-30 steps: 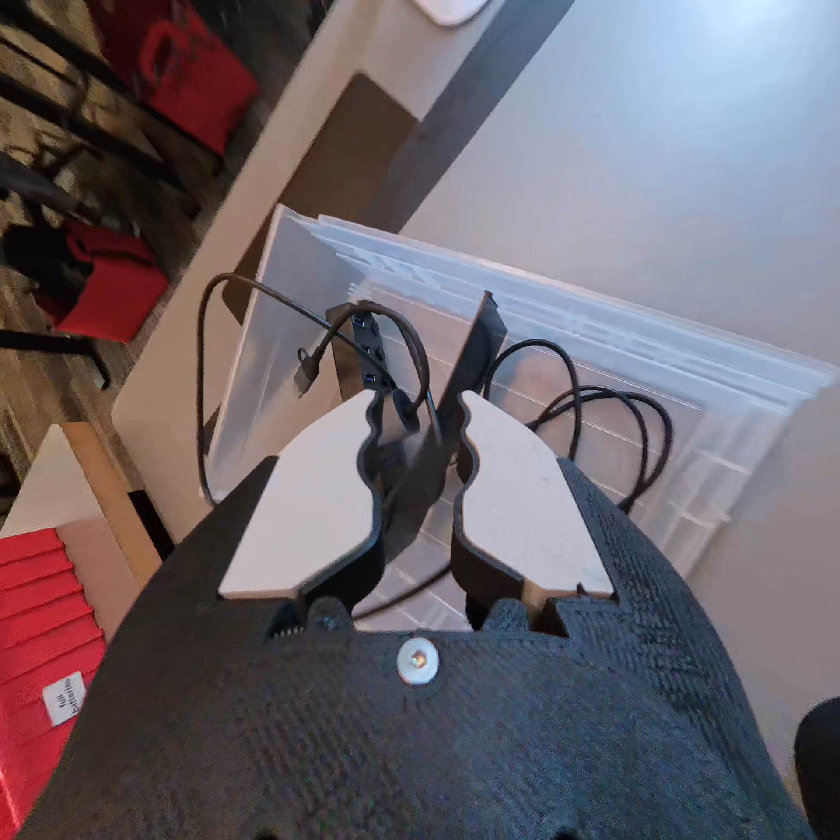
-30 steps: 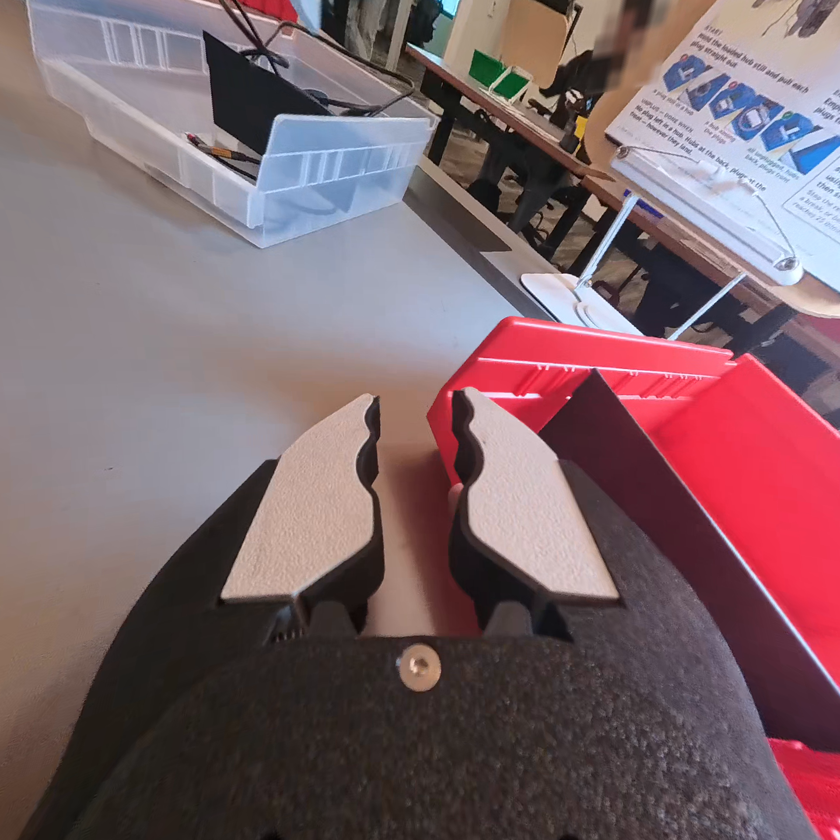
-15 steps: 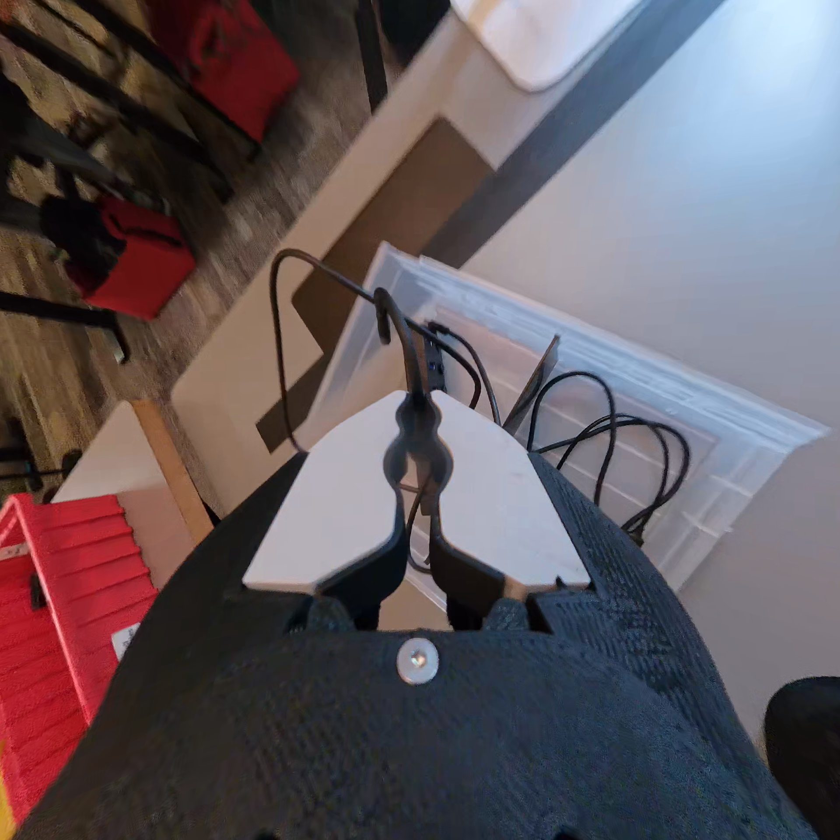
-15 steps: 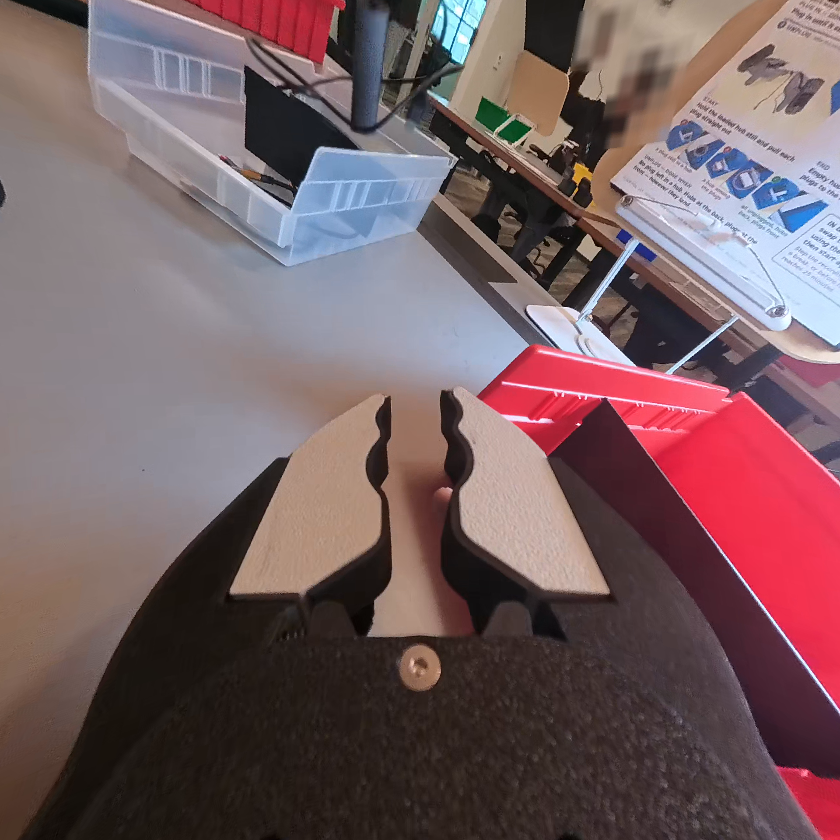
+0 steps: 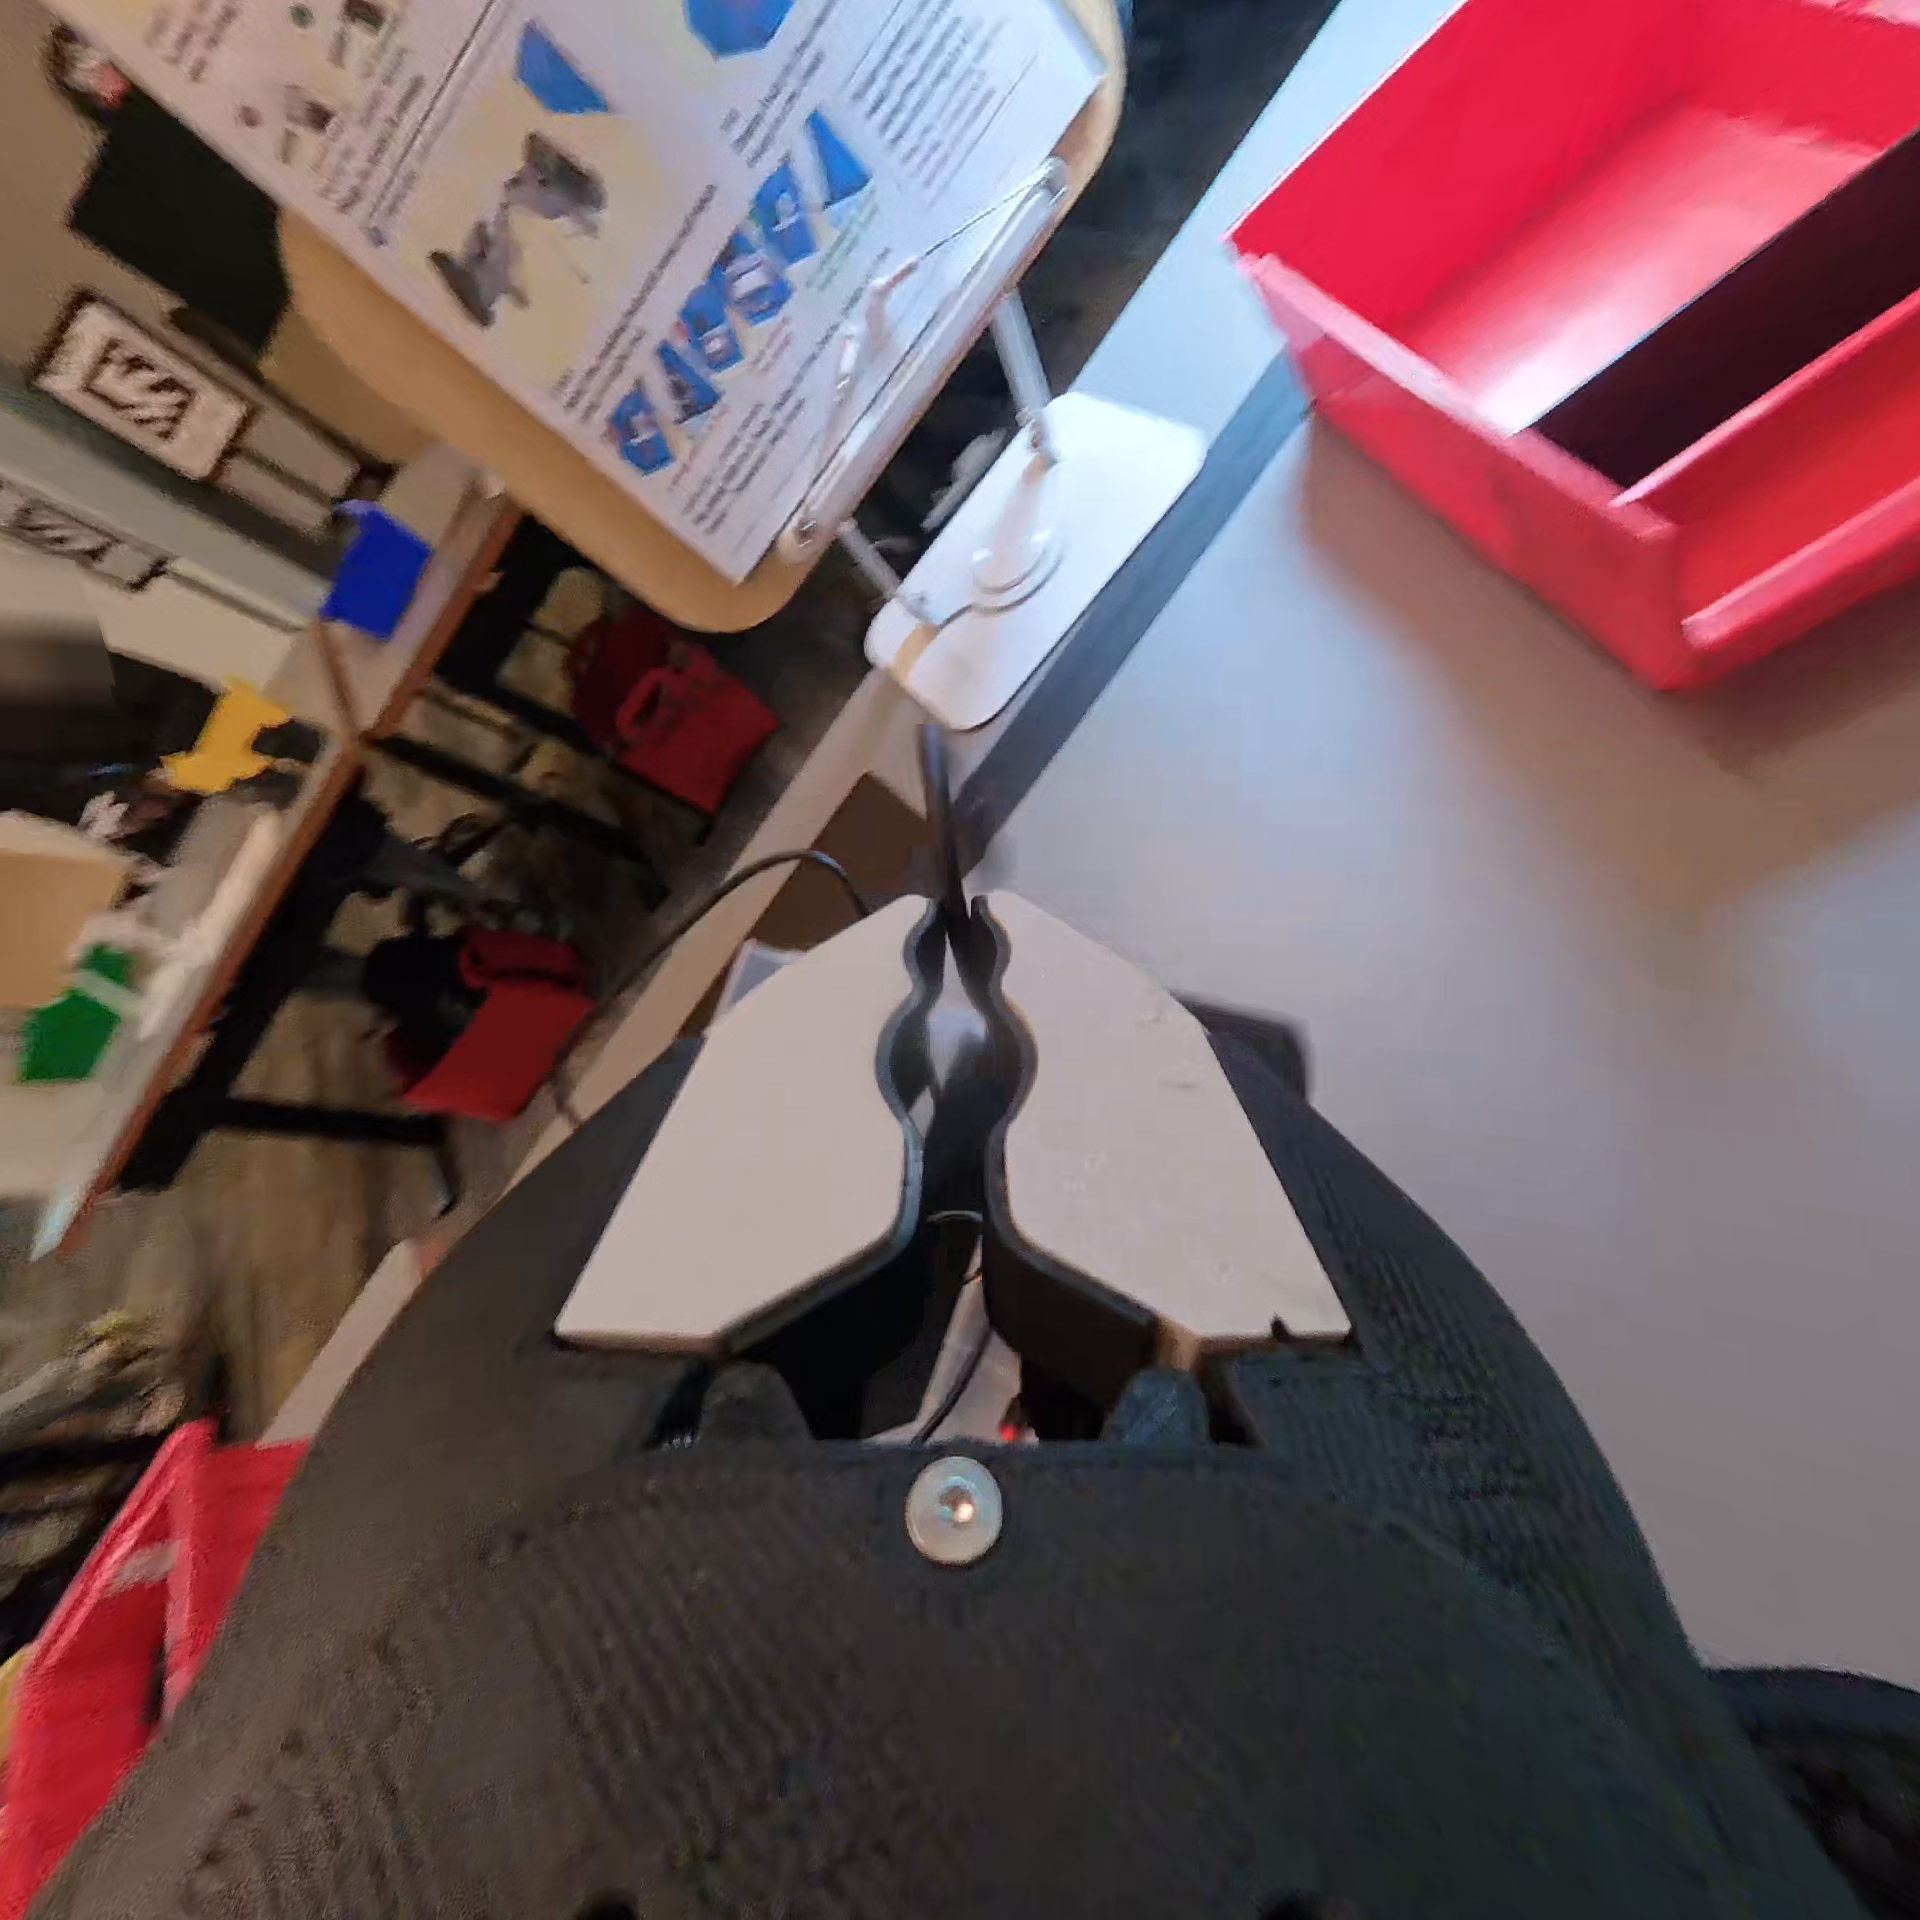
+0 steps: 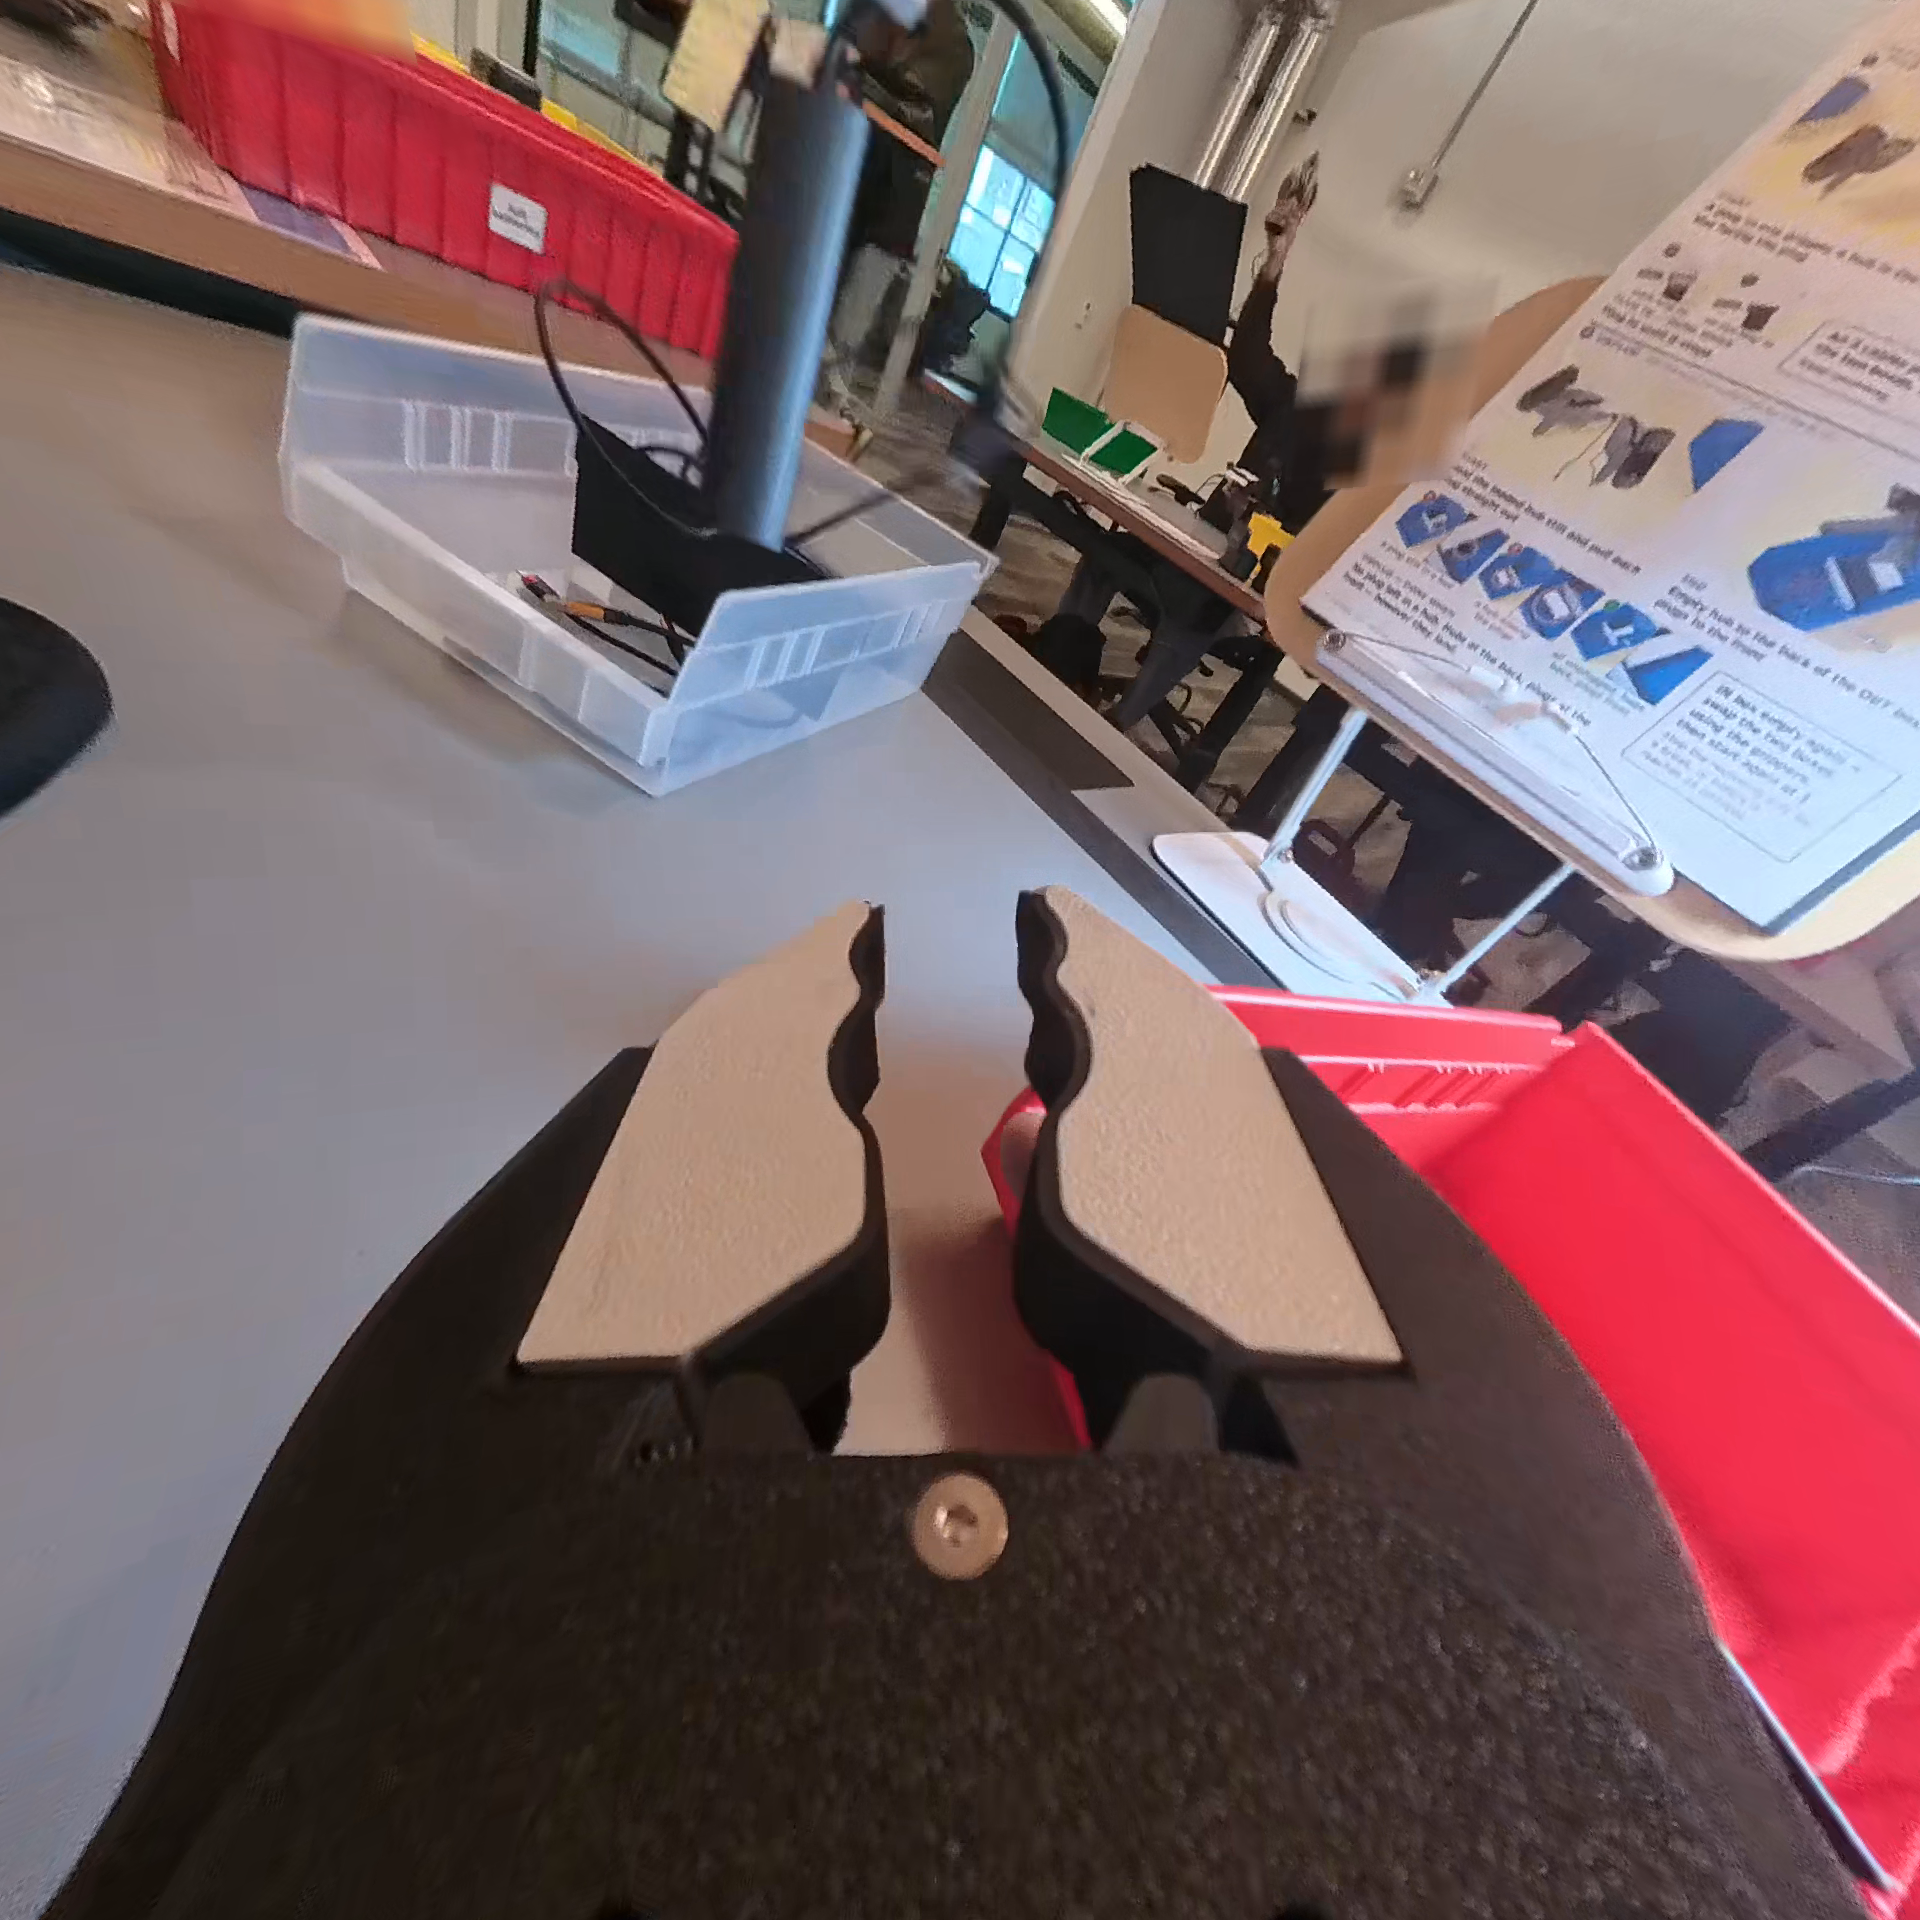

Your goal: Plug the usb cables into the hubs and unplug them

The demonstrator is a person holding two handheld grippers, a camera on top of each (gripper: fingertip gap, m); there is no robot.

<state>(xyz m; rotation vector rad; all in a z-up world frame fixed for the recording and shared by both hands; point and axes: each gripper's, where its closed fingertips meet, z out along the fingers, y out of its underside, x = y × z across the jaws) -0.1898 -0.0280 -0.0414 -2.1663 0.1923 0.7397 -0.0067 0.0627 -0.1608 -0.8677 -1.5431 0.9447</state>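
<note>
Above the grey table (image 5: 1455, 987), the left gripper (image 5: 951, 920) pinches a black cable (image 5: 940, 821). The right gripper (image 6: 951, 925) is spread, empty, beside the red bin (image 6: 1558, 1195).

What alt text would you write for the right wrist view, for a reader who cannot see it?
The right tool hovers open and empty over a grey table, beside a red bin. Farther off, a clear plastic bin holds black cables and a black divider. At right, an instruction sheet leans on a white stand.
</note>
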